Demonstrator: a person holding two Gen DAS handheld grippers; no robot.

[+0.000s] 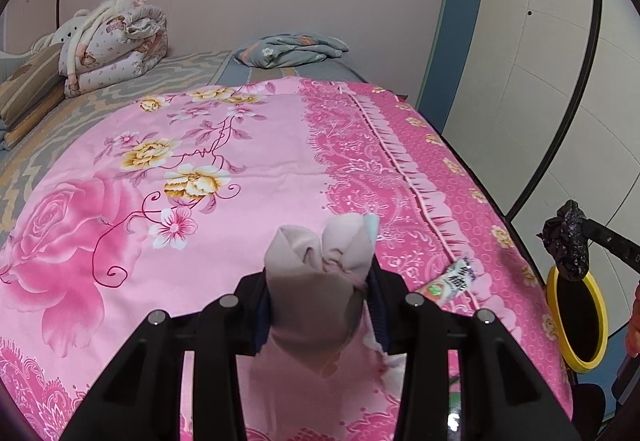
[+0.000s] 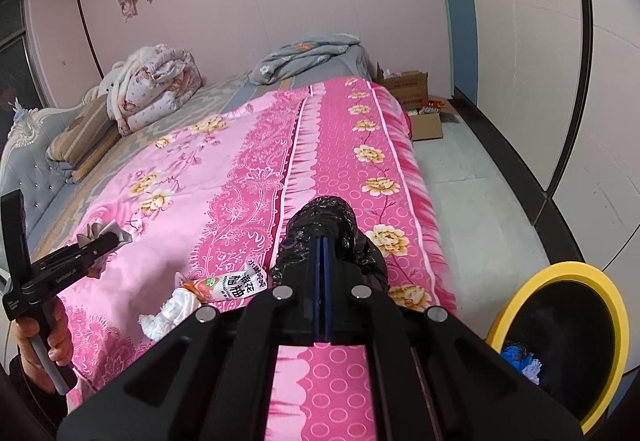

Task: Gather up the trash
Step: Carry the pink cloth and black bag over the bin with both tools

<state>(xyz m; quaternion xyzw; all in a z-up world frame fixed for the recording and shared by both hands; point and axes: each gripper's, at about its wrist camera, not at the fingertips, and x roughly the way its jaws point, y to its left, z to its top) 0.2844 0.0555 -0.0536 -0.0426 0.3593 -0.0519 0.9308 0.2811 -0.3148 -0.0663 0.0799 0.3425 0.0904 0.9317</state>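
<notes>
My left gripper (image 1: 320, 281) is shut on a beige crumpled wrapper (image 1: 320, 281), held above the pink flowered bedspread (image 1: 180, 169); it also shows in the right wrist view (image 2: 106, 239). My right gripper (image 2: 324, 241) is shut on a crumpled black plastic bag (image 2: 332, 225), near the bed's right edge; the bag also shows in the left wrist view (image 1: 568, 245) above the bin. A snack packet (image 2: 228, 285) and a white crumpled tissue (image 2: 168, 315) lie on the bedspread near its front. The yellow-rimmed bin (image 2: 560, 337) stands on the floor right of the bed with blue trash inside.
Folded quilts (image 2: 156, 89) and a grey blanket (image 2: 312, 57) lie at the far end of the bed. Cardboard boxes (image 2: 416, 97) stand on the floor beyond the bed. A white wall panel runs along the right.
</notes>
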